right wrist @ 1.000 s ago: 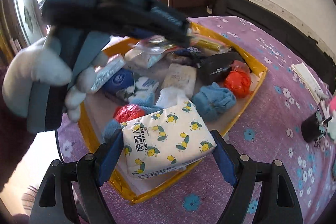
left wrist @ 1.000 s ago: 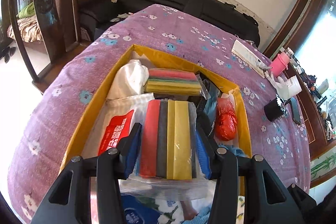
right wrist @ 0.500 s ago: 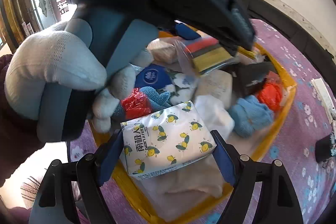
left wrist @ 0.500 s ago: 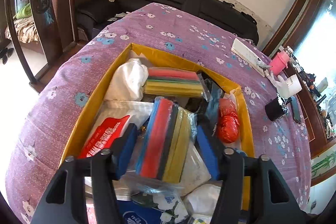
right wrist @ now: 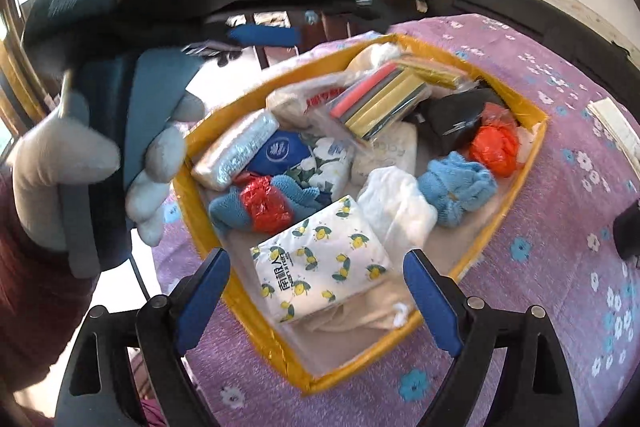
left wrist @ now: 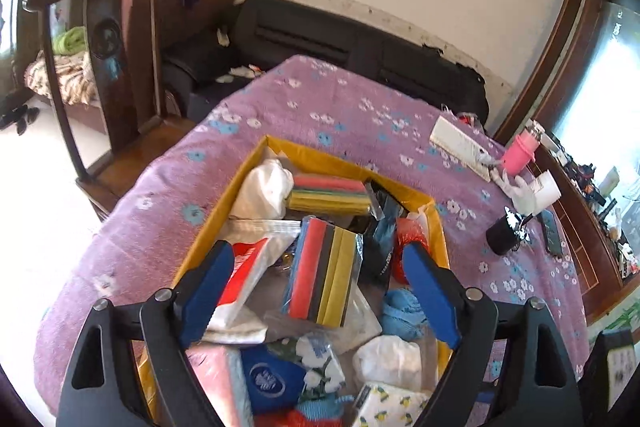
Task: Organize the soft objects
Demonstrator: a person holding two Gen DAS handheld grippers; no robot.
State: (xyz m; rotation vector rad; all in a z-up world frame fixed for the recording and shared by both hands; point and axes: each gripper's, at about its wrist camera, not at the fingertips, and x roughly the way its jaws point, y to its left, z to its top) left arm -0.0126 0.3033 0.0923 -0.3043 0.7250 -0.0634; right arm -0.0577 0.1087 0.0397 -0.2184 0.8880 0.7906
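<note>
**Both claws opening over the yellow box, nothing gripped**

Left claw (left wrist: 318, 281): jaws opening, wide apart. The sponge pack (left wrist: 322, 273) sits between them, but neither blue pad touches it; it lies loose in the yellow box (left wrist: 208, 227). Its coloured stripes, the long axis, run straight ahead of the claw, tilted slightly right, so a re-grip across the short side needs no wrist roll.

Right claw (right wrist: 316, 291): jaws opening too. The lemon-print tissue pack (right wrist: 320, 259) lies just ahead and between the pads, clear of both, resting at the box's near end. Its long axis runs diagonally, near-left to far-right of the claw.

Which hand is nearer: the left to the sponge pack, the right to the tissue pack. Blue knit cloth (right wrist: 458, 187) and white cloth (right wrist: 396, 207) sit ahead-right of the right claw; the red bag (right wrist: 494, 149) lies further ahead-right.

Hard to read:
- The gloved hand (right wrist: 92, 163) and the left claw's body, both motion-blurred, block the upper left of the right view.
- Box floor is mostly buried, so contact under the packs can't be judged.
- Tissue pack is cut off at the bottom edge of the left view.
- Black item beside the red bag can't be identified.
</note>
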